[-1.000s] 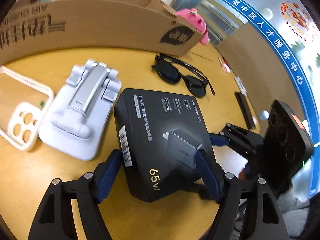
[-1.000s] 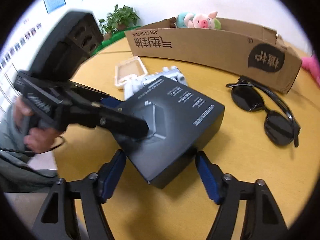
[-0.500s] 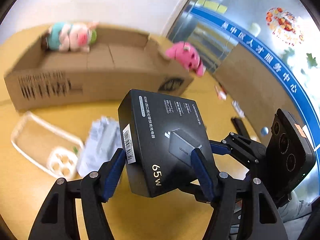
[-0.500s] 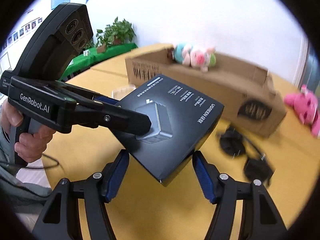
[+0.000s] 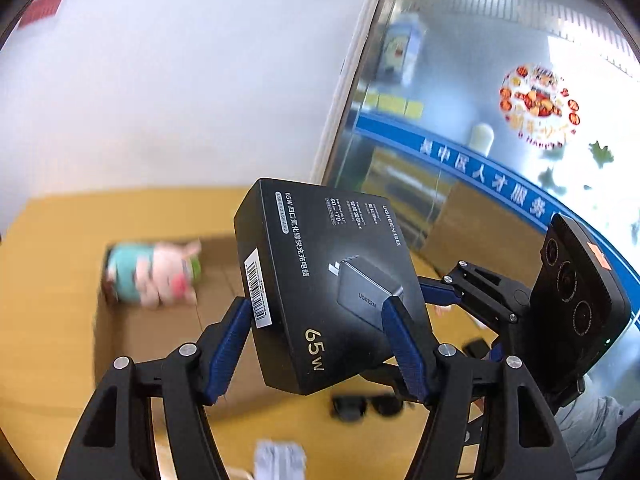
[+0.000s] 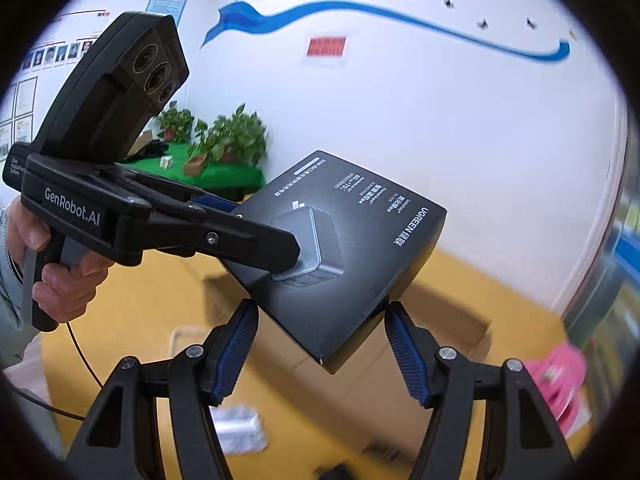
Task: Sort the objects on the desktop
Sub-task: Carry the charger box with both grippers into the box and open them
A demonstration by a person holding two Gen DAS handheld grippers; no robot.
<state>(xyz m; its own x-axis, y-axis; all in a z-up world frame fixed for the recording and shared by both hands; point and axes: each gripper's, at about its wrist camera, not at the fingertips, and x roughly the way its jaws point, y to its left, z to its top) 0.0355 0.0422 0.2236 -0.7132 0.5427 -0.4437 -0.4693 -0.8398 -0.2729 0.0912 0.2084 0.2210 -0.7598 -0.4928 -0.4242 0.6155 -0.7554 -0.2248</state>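
Note:
A black charger box [image 5: 332, 280] marked 65W hangs tilted in the air, high above the table. My left gripper [image 5: 316, 304] is shut on its near end, a blue pad on each side edge. My right gripper [image 6: 320, 306] is shut on another corner of the same box [image 6: 344, 240]. In the left wrist view the right gripper's fingers [image 5: 440, 294] reach in from the right. In the right wrist view a hand [image 6: 68, 280] holds the left gripper's handle, and one of its fingers [image 6: 256, 248] lies across the box top.
Below stands an open cardboard box [image 5: 132, 336] with a plush pig [image 5: 152, 276] inside. Black sunglasses [image 5: 368, 406] and a white phone stand [image 5: 280, 460] lie on the yellow table [image 5: 40, 260]. A pink plush [image 6: 560, 376] lies at the right.
Both grippers closed on the charger box while it lay on the table and have lifted it well up. The view now tips toward the wall and the cardboard box.

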